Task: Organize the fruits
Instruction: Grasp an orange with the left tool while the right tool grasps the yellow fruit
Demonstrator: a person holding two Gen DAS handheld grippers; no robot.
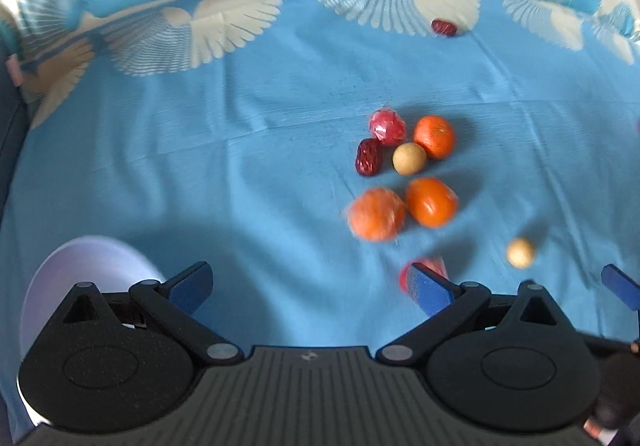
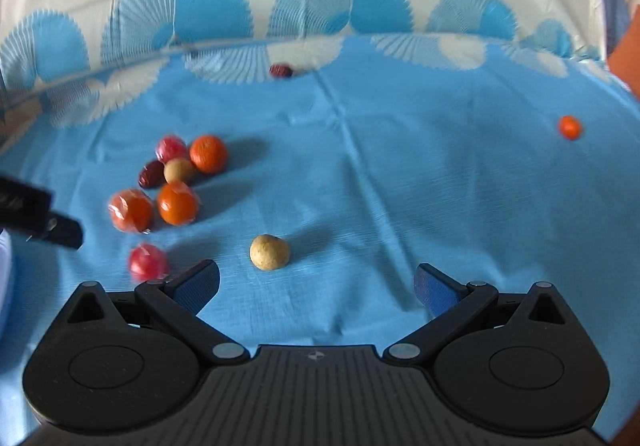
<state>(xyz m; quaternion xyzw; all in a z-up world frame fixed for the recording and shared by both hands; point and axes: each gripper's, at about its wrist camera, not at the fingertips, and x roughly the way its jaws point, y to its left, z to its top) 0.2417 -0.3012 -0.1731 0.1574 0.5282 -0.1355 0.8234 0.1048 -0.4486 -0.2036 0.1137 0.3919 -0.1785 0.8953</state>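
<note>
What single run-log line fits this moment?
left gripper: open, empty | right gripper: open, empty | fruit cluster: on blue cloth | white plate: empty

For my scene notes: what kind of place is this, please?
Probably a home, perhaps a bed or soft table: a creased blue patterned cloth covers the surface, with loose oranges and a white plate on it.
</note>
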